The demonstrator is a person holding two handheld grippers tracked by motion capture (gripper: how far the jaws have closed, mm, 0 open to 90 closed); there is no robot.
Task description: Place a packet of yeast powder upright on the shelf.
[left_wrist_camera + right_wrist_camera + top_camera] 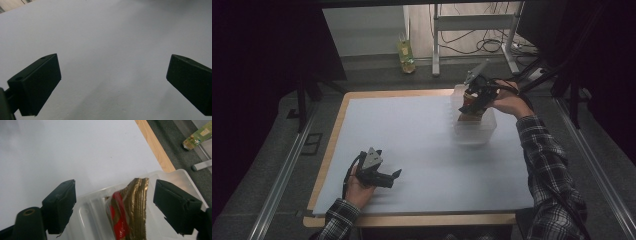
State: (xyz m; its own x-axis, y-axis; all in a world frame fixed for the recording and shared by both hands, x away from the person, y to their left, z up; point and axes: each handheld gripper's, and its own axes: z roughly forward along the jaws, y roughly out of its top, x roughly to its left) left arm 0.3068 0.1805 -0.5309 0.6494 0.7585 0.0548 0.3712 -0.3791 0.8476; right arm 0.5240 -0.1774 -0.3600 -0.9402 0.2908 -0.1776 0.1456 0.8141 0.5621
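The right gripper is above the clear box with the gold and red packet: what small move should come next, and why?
Probably lift the right gripper straight up and away. Its jaws stand wide apart on either side of the gold and red packet without touching it, and the packet already stands inside the clear plastic box, so the release looks done. The left gripper rests open on the white sheet.

The gold and red packet (127,212) runs off the right gripper view's bottom edge; the floor bottle's (406,56) label is unreadable.
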